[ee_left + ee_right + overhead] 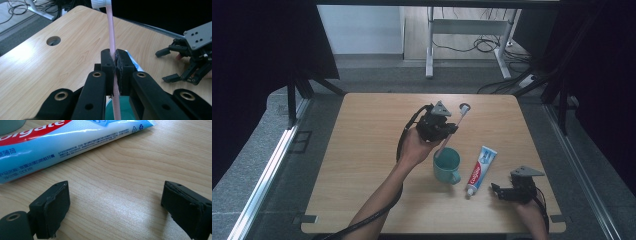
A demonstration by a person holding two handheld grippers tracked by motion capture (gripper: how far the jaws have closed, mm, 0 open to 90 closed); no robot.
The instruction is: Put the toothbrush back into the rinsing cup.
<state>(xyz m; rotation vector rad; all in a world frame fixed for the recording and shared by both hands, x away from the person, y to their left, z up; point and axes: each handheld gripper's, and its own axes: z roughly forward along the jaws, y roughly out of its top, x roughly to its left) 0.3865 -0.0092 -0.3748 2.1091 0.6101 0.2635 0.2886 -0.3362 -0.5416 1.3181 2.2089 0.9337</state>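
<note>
So, nearest the person, the right gripper (503,192) sits low on the table (362,165) with its jaws spread wide and nothing between them. In the right gripper view there's just bare wood between the two black pads, and the toothpaste tube (62,142) lies flat just beyond them. It looks parked there, probably lined up for grabbing the tube later, though that's a guess.

The tube (480,169) lies with its cap end toward the person and its crimped end pointing away, angled slightly rightward, just right of the teal mug (447,165).

A bit farther out, the left gripper (451,131) is clamped tight on the pink toothbrush (451,134) around mid-handle. The left gripper view shows the pads pinching the handle (113,60) squarely, with the mug's teal rim below the jaws. The toothbrush's long axis runs on a slant: handle end down in the mug, bristle head (465,107) up and away toward the table's far edge, tipped to the right. Gripping mid-handle seems sensible, since it keeps the stick from pivoting while the lower end goes in or out of the mug. Which of those is happening can't be told from this.
</note>
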